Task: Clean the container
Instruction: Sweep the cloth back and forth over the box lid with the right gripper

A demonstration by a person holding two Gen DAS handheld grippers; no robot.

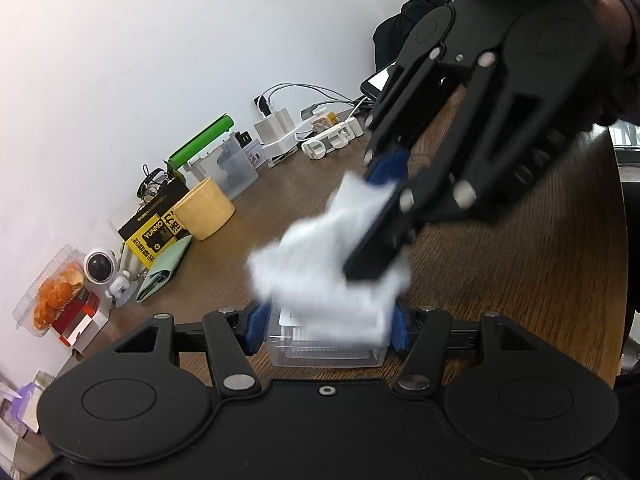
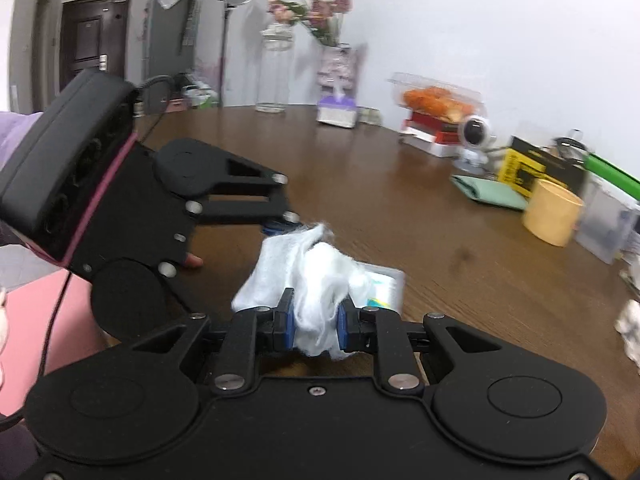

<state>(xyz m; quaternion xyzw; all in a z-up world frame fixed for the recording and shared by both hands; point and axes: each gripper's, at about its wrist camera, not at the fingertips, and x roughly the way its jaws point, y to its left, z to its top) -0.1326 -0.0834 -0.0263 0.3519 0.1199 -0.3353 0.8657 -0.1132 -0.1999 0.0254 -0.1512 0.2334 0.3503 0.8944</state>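
A small clear plastic container sits clamped between the blue pads of my left gripper, just above the brown wooden table. My right gripper comes in from the upper right, shut on a white cloth that lies bunched over the container's top and hides its inside. In the right wrist view the cloth is pinched between the right gripper's blue pads. A corner of the container shows beyond it. One left finger reaches in from the left.
Along the wall stand a yellow cup, a yellow-black box, a green-lidded clear box, a power strip and a small white camera. A glass jar and tissue box stand at the far edge.
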